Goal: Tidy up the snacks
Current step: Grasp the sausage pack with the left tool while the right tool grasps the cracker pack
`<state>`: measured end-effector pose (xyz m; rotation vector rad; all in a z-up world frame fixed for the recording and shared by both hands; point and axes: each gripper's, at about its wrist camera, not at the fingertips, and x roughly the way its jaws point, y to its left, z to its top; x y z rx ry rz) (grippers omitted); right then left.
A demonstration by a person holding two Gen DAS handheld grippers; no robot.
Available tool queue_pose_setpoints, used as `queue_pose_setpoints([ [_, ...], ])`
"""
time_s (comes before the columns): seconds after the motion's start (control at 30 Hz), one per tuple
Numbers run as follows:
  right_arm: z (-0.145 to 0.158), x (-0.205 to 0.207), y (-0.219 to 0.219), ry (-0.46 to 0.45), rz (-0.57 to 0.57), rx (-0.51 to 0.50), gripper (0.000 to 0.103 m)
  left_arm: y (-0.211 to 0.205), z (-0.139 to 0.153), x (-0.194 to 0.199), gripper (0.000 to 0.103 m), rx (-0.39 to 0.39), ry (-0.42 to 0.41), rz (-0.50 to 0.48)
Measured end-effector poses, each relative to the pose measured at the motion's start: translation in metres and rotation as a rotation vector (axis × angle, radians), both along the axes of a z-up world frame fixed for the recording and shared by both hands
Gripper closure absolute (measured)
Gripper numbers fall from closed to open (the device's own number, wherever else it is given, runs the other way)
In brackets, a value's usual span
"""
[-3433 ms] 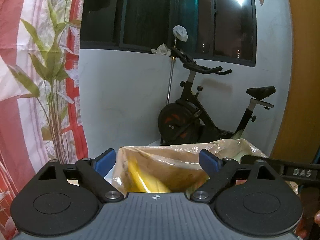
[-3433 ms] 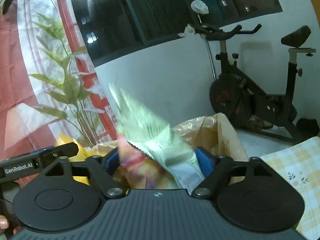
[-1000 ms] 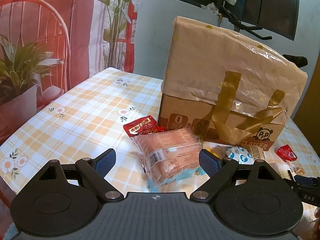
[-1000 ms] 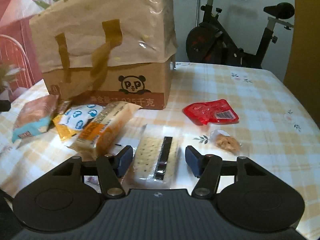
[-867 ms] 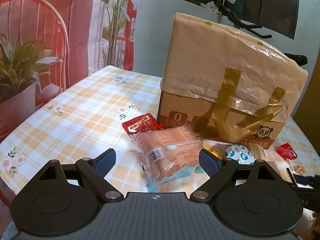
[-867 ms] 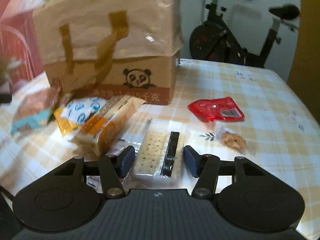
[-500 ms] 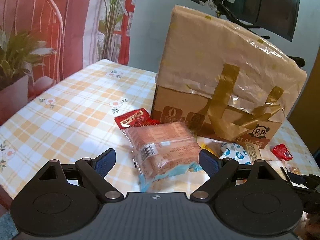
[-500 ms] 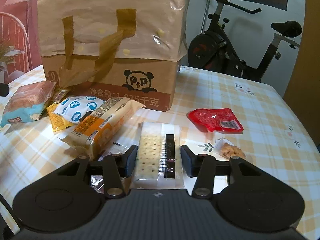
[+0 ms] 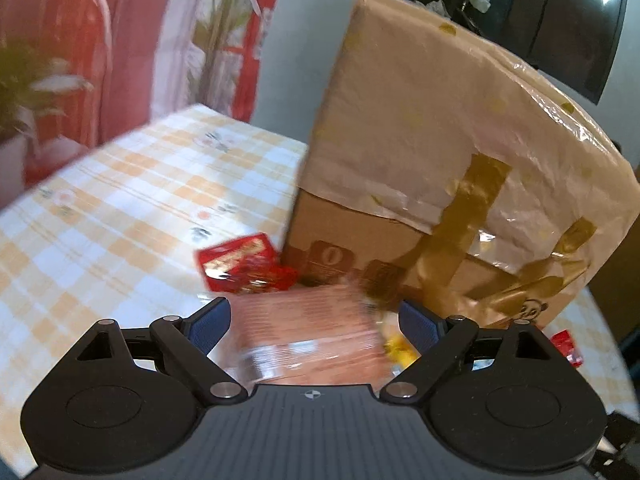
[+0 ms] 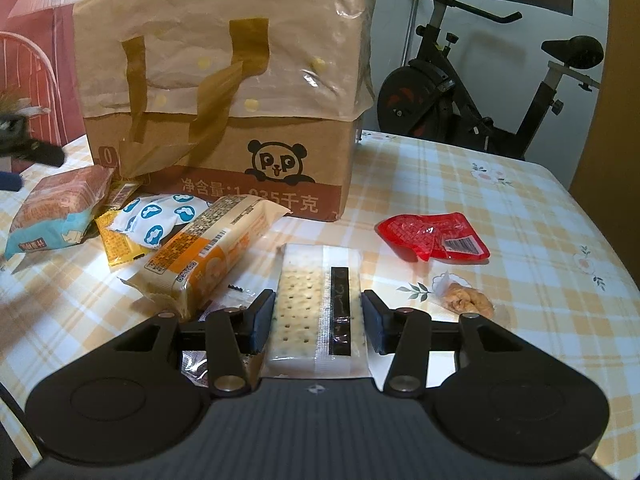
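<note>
A cardboard box (image 10: pixel 240 160) lined with a beige plastic bag (image 10: pixel 224 32) stands on the checked table, with snacks strewn in front of it. My right gripper (image 10: pixel 318 320) is shut on a clear pack of white crackers (image 10: pixel 316 292), its pads pressing both long sides. An orange biscuit pack (image 10: pixel 208 256) lies just to its left. In the left wrist view, my left gripper (image 9: pixel 316 320) is open wide around a blurred pink-brown snack pack (image 9: pixel 308 332), pads apart from it. A red packet (image 9: pixel 240 264) lies beyond, by the box (image 9: pixel 400 264).
A blue-spotted white pouch (image 10: pixel 160 216) and a yellow packet (image 10: pixel 118 246) lie by the box. A red packet (image 10: pixel 432 236) and a small clear bag of brown snack (image 10: pixel 464 296) lie to the right. An exercise bike (image 10: pixel 460 104) stands behind the table.
My left gripper moved forward, so the pink-brown pack now sits between its open fingers. The right jaws narrowed onto the cracker pack's sides.
</note>
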<state>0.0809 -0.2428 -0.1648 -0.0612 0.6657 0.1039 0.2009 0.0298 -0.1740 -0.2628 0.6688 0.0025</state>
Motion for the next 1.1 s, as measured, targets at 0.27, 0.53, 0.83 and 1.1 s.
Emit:
queue_pose_setpoints([
  [0.27,0.0,0.0,-0.002,0.001,0.002,0.013,0.054,-0.004,-0.019,0.011,0.004,0.059,0.063,0.029],
  [0.53,0.0,0.002,-0.002,0.005,0.002,0.022,0.054,-0.008,-0.03,0.013,0.003,0.036,0.14,0.006],
  [0.83,-0.001,0.003,-0.003,0.008,0.001,0.029,0.054,-0.005,-0.03,-0.012,0.016,0.048,0.067,-0.025],
  [1.1,-0.001,0.004,-0.004,0.011,-0.001,0.042,0.054,-0.012,-0.011,-0.045,0.017,0.035,-0.02,-0.086],
])
